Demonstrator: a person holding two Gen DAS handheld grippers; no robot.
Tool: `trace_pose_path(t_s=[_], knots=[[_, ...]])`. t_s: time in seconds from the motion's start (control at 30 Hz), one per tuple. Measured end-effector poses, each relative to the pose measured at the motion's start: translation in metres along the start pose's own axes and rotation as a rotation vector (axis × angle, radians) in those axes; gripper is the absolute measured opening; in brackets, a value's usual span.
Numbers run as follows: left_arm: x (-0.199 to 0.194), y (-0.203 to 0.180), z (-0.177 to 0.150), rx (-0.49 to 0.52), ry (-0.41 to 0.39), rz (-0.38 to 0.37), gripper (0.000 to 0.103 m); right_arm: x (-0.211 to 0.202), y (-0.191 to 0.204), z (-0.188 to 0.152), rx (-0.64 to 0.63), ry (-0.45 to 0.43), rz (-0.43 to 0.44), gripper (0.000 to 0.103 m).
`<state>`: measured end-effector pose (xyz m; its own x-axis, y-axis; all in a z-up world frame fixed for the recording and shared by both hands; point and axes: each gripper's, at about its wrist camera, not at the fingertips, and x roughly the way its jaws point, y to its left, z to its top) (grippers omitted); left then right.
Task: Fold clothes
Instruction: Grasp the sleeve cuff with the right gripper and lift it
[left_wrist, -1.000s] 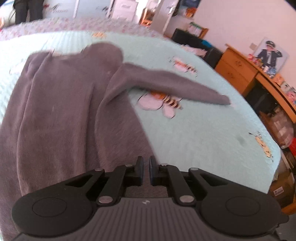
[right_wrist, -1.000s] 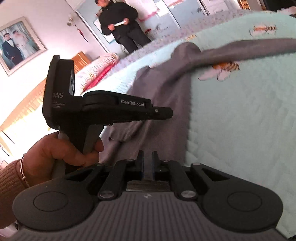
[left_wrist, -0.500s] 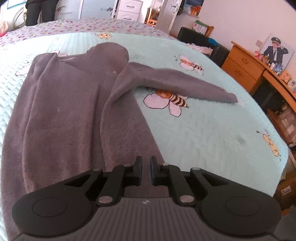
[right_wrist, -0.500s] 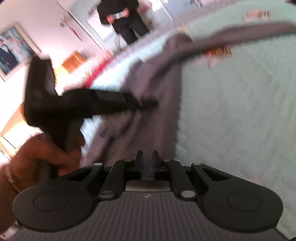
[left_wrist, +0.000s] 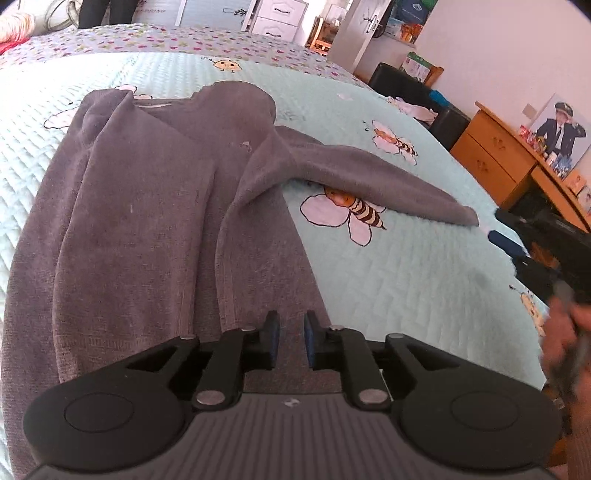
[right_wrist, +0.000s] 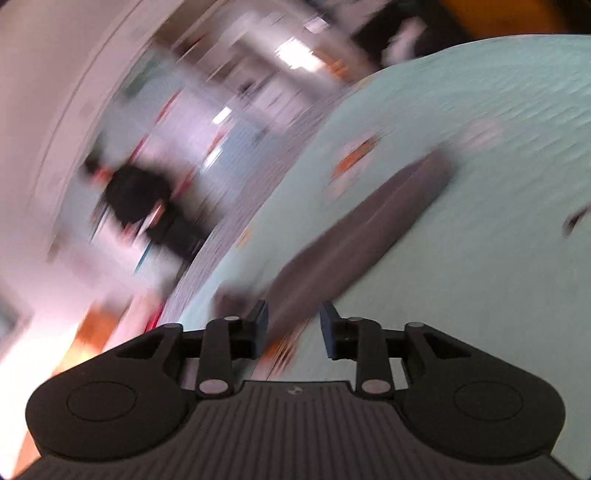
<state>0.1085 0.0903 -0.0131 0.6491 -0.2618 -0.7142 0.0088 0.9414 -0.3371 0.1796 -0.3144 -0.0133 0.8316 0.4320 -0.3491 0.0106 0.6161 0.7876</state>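
A: Left wrist view first. Your left gripper (left_wrist: 289, 338) hangs over the near hem of the grey sweater (left_wrist: 147, 221), its fingers only a narrow gap apart and nothing between them. The sweater lies on the mint bedspread (left_wrist: 406, 277), body rumpled in long ridges, one sleeve (left_wrist: 369, 177) stretched out to the right across a bee print (left_wrist: 347, 214).

B: How should I handle it?

A: It looks like soft, thick knit, limp and fuzzy, so I judge it sags and drags if you pinch one layer. Take a full bite near the cuff or the hem, lift low, and smooth those ridges before any crease.

B: And the right wrist view?

A: It is heavily blurred. Your right gripper (right_wrist: 293, 325) has its fingers moderately apart, holding nothing, pointed along a grey strip that I take for the sleeve (right_wrist: 369, 229) on the quilted bedspread (right_wrist: 480, 147). Steady up before closing; the quilting could get pinched along with the cuff.
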Motion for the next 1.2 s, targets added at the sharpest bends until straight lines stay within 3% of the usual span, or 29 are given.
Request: trace_pose_path(t_s=[0.2, 0.4, 0.43, 0.5, 0.57, 0.67, 0.87, 1.03, 1.2], knots=[[-0.004, 0.004, 0.009, -0.046, 0.006, -0.002, 0.028, 0.057, -0.067, 0.048, 0.248, -0.046, -0.19, 0.04], [-0.017, 0.023, 0.013, -0.11, -0.003, -0.002, 0.032, 0.101, -0.078, 0.062, 0.339, -0.089, -0.16, 0.041], [-0.02, 0.028, 0.012, -0.118, -0.004, 0.0, 0.032, 0.108, -0.075, 0.064, 0.332, -0.088, -0.175, 0.037], [-0.027, 0.038, 0.01, -0.144, -0.01, -0.008, 0.032, 0.121, -0.067, 0.068, 0.312, -0.067, -0.195, 0.012], [-0.033, 0.047, 0.007, -0.162, -0.019, -0.019, 0.032, 0.126, -0.049, 0.073, 0.228, -0.051, -0.203, 0.007], [-0.042, 0.06, 0.005, -0.179, -0.034, -0.028, 0.032, 0.135, 0.012, 0.08, 0.048, -0.052, -0.144, 0.006], [-0.064, 0.082, 0.004, -0.228, -0.092, -0.068, 0.032, 0.142, 0.183, 0.064, -0.194, 0.012, 0.153, 0.007], [-0.088, 0.099, 0.005, -0.253, -0.163, -0.115, 0.032, 0.159, 0.302, 0.027, -0.279, 0.138, 0.325, 0.007], [-0.112, 0.129, 0.009, -0.308, -0.252, -0.115, 0.032, 0.176, 0.382, -0.027, -0.4, 0.233, 0.4, 0.007]])
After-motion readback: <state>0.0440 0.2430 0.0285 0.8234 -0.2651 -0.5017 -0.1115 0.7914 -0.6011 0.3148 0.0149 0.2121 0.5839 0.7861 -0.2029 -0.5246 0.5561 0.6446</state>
